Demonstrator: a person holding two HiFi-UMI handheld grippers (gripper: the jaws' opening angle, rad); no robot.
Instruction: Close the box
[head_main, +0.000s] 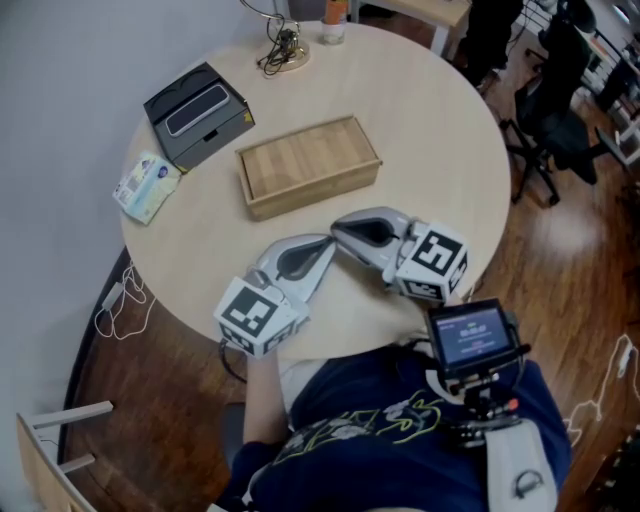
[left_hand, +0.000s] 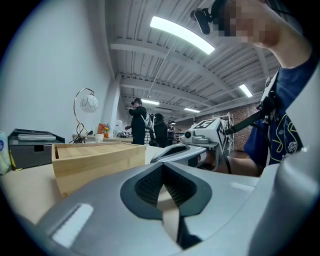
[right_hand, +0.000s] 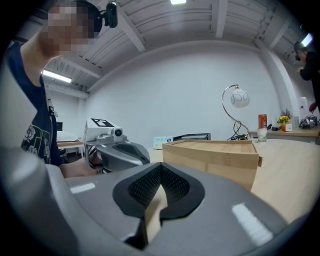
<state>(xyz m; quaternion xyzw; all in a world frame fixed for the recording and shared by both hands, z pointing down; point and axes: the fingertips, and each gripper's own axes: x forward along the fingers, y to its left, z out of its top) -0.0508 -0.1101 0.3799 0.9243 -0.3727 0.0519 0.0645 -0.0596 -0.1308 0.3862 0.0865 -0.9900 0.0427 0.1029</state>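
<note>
While both are held low over the near part of the round pale bench (head_main: 450, 150), the left tool (head_main: 322, 248) and the right tool (head_main: 342, 232) have their jaws brought together, and nothing is caught in either. In each gripper view the dark ribbed pads meet at the tip, leaving only a thin sliver of bench colour below them. The two tips lie just beside each other near the middle of the head view. The left tool slants up from the lower left, the right tool reaches in from the right, and each has its marker cube at the back end nearest the person.

Just above the tips in the head view, apart from both tools, lies the light wooden rectangular box (head_main: 310, 165). It sits flat near the middle of the bench, with its long side slightly slanted and its top a plain wood-grain panel. The right gripper view has the box to the right of centre and the left tool to the left.

Further to the upper left sits a black boxy device (head_main: 197, 113), with a small pale packet (head_main: 147, 186) below it at the bench's left edge. At the top edge are a tangle of dark cable (head_main: 283, 48) and a small orange-topped container (head_main: 333, 22). Black office chairs (head_main: 560, 90) stand on the wooden floor at the upper right. A small lit screen (head_main: 470, 335) sits at the person's chest at the lower right.
</note>
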